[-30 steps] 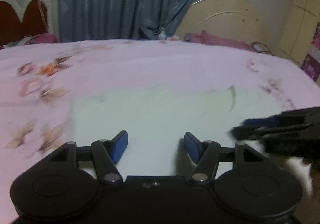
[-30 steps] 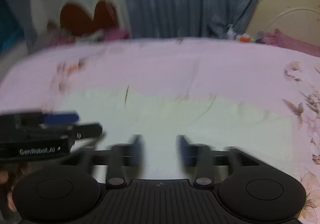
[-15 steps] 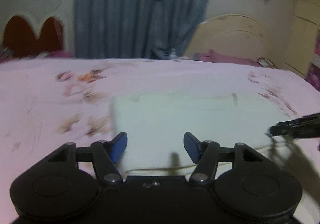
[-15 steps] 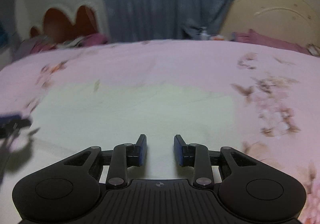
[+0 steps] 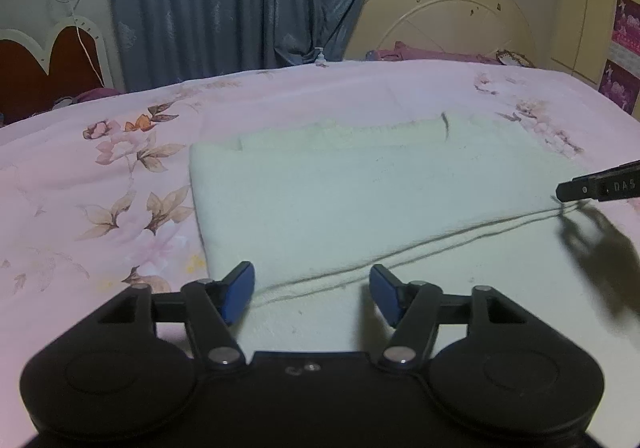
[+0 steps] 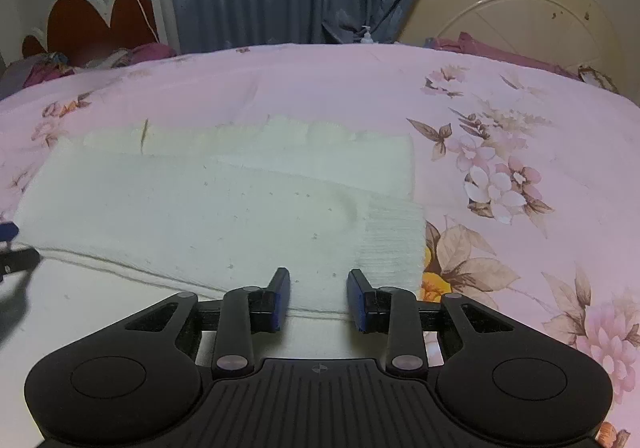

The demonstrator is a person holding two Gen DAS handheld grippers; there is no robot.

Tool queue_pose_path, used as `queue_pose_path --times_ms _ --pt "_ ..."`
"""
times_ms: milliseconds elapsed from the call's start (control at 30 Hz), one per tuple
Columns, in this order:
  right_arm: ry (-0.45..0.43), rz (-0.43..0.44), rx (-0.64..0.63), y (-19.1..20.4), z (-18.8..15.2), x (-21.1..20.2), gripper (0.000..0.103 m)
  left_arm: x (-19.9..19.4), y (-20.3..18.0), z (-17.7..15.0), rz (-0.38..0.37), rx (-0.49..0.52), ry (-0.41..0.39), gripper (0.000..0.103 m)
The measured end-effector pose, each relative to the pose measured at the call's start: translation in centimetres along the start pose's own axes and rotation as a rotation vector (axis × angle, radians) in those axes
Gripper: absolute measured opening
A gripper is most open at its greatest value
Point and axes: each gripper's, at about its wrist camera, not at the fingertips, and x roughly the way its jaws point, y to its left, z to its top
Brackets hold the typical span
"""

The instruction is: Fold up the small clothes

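A pale cream garment (image 5: 360, 192) lies flat on the pink floral bedsheet (image 5: 100, 176), folded over itself, with a folded edge running across its near part. It also shows in the right wrist view (image 6: 200, 204). My left gripper (image 5: 312, 292) is open and empty, just above the garment's near left part. My right gripper (image 6: 318, 298) is open and empty over the garment's near right corner. Its tip shows at the right edge of the left wrist view (image 5: 600, 188). The left gripper's tip shows at the left edge of the right wrist view (image 6: 12, 248).
Blue curtains (image 5: 240, 0) hang behind the bed. A cream headboard (image 5: 448, 16) stands at the back right and a red heart-shaped headboard (image 5: 52, 64) at the back left. Purple clothes (image 6: 500, 52) lie along the far edge.
Both grippers have pulled back toward the near edge and apart to the sides. The right gripper has opened wider. The garment now lies folded with both grippers off it.
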Motion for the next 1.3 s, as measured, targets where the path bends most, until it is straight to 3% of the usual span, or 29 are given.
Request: queue_pose_path --times_ms 100,267,300,333,367,633,700,733,767,1067,1300 --pt "-0.023 0.026 0.016 0.1 -0.3 -1.0 0.031 -1.2 -0.3 -0.5 0.022 0.007 -0.013 0.079" --pt "-0.034 0.06 0.028 0.0 -1.4 -3.4 0.033 -3.2 -1.2 -1.4 0.05 0.023 -0.009 0.08" --pt "-0.038 0.071 0.041 -0.2 -1.7 -4.0 0.037 -3.8 -1.4 -1.6 0.055 0.022 -0.009 0.08" --pt "-0.048 0.076 0.053 -0.5 -2.0 -4.7 0.053 -4.3 -1.6 -1.9 0.059 0.021 -0.009 0.08" --pt "-0.062 0.078 0.055 -0.8 -2.4 -5.4 0.063 -4.9 -1.7 -2.2 0.064 0.019 -0.009 0.08" --pt "-0.061 0.157 0.121 -5.1 -7.5 -12.7 0.063 -10.8 -1.7 -7.2 0.077 -0.036 0.03 0.07" --pt "-0.04 0.178 0.144 -6.5 -9.7 -14.6 0.053 -12.5 -0.9 -9.1 0.064 -0.09 0.055 0.062" --pt "-0.028 0.187 0.158 -7.1 -10.8 -15.4 0.04 -13.3 -0.5 -10.2 0.053 -0.124 0.068 0.057" --pt "-0.016 0.198 0.177 -7.8 -12.1 -16.3 0.036 -14.1 -0.3 -11.1 0.043 -0.155 0.079 0.054" --pt "0.116 0.38 0.36 -10.6 -21.5 -20.2 0.036 -20.6 0.3 -18.3 -0.056 -0.375 0.1 0.052" --pt "0.161 0.537 0.429 -9.4 -25.3 -21.6 0.036 -22.5 1.7 -21.4 -0.23 -0.552 0.108 0.049"
